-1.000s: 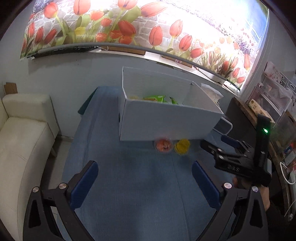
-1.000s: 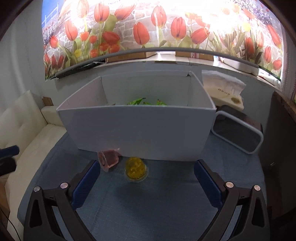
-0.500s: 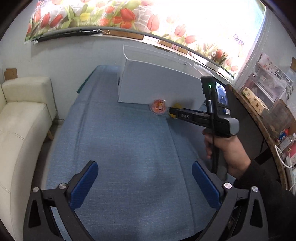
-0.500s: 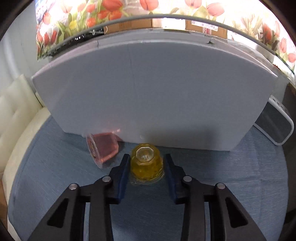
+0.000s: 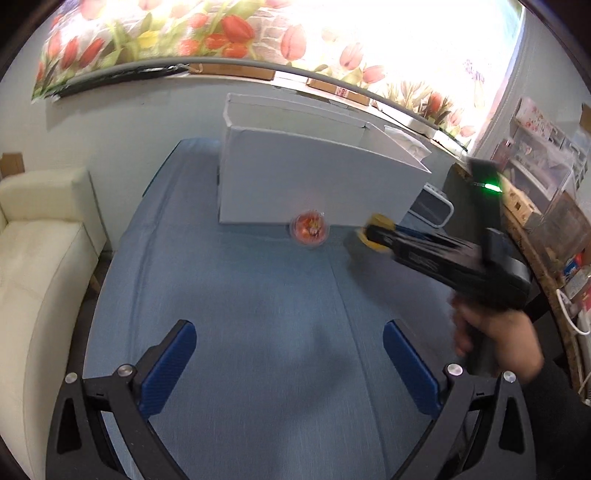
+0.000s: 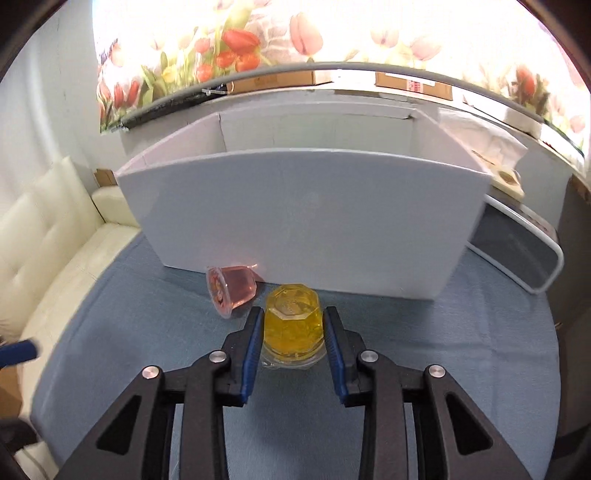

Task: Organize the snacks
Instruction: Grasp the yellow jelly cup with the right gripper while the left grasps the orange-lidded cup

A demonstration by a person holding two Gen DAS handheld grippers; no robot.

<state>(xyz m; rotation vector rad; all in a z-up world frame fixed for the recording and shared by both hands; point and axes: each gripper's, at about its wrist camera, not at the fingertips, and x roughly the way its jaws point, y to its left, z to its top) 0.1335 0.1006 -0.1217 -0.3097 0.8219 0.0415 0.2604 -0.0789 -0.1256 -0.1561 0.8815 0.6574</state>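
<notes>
Risk was that the right gripper (image 6: 293,325), clamped on the yellow cup (image 6: 293,328), could bump the pink cup (image 6: 231,291) beside the box (image 6: 303,218), while the left gripper (image 5: 288,362) stood open and empty.

Cream sofa (image 5: 40,251) at left of frame, beside the blue cloth-covered table (image 5: 236,317). Tulip-print mural (image 6: 280,33) across top; white-framed dark panel (image 6: 524,251) at right, cluttered shelves (image 5: 543,173) upper right in left wrist view.

Blue pads (image 6: 255,350) on my black right gripper (image 6: 293,334); yellow jelly cup (image 6: 293,328); pink jelly cup (image 6: 231,291); plain white box (image 6: 303,218); blue tablecloth (image 6: 461,350); cream sofa (image 5: 40,258); red-and-pink tulip-patterned curtain (image 6: 258,37).
</notes>
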